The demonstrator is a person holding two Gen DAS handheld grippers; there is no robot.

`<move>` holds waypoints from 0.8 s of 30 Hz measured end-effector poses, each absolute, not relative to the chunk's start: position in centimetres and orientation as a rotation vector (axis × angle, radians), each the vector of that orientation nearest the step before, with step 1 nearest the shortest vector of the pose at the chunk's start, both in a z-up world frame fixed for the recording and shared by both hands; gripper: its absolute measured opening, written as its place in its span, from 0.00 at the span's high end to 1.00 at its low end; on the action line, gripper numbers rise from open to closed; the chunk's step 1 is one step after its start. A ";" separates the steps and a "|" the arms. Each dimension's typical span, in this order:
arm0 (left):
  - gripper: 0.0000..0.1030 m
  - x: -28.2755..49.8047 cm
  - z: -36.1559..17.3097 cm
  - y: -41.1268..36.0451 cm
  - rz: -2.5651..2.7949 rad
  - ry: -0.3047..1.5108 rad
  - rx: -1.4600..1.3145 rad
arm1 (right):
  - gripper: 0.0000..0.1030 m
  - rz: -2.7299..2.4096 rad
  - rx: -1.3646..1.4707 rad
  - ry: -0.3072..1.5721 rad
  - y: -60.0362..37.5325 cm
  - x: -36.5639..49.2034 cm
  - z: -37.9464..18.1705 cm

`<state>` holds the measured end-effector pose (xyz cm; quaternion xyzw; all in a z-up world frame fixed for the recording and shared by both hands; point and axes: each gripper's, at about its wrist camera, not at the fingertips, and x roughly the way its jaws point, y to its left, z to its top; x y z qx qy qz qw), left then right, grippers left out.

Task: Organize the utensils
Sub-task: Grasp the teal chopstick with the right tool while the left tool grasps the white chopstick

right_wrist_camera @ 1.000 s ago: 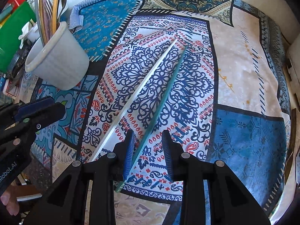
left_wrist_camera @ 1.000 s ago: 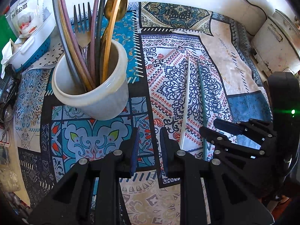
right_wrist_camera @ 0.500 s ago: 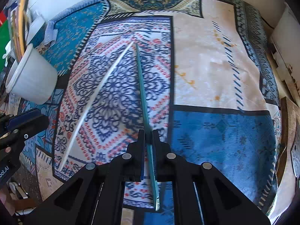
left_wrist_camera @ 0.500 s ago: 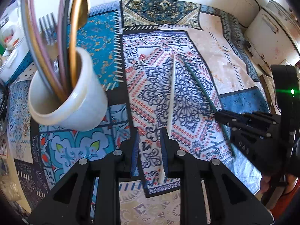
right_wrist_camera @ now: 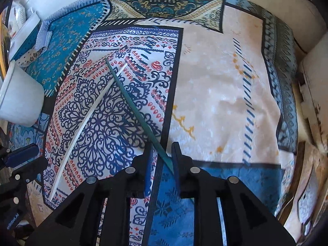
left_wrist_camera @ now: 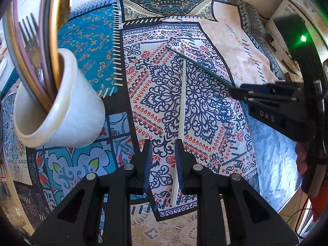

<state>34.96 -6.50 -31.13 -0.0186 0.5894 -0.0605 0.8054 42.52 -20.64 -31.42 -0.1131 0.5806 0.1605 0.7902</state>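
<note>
Standing at the left, a white cup (left_wrist_camera: pixel 61 110) holds long utensils. Beside it the left gripper (left_wrist_camera: pixel 163 162) hangs slightly parted over the patterned cloth (right_wrist_camera: pixel 225 82), a thin white chopstick (left_wrist_camera: pixel 182 106) touching 1 pad. Farther right, the right gripper (right_wrist_camera: pixel 162 164), jaws just reopened, loosely straddles a slim teal chopstick (right_wrist_camera: pixel 133 106).

The tablecloth (right_wrist_camera: pixel 225 86) looks like soft, fuzzy cloth. The white cup (left_wrist_camera: pixel 67 110) is smooth and shiny, maybe ceramic. The green chopstick (right_wrist_camera: pixel 135 106) and white chopstick (left_wrist_camera: pixel 182 102) look smooth, perhaps plastic. The fork (left_wrist_camera: pixel 30 32) is shiny metal.
</note>
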 end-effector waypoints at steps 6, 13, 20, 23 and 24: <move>0.80 36.3 -31.9 -6.8 -0.140 1.279 -0.054 | 0.75 0.393 -0.263 1.240 -18.9 44.5 -31.6; 0.80 38.4 -33.0 -7.8 -0.168 1.312 -0.059 | 0.94 0.390 -0.192 1.251 -19.2 46.2 -31.8; 0.80 40.5 -33.3 -9.3 -0.218 1.325 -0.036 | 0.94 0.354 -0.021 1.281 -24.6 46.2 -31.9; 0.80 41.3 -33.3 -9.7 -0.248 1.341 -0.052 | 0.94 0.344 0.018 1.272 -26.4 45.5 -31.7; 0.80 41.5 -33.3 -9.9 -0.266 1.352 -0.067 | 0.94 0.341 0.035 1.268 -27.0 45.3 -31.6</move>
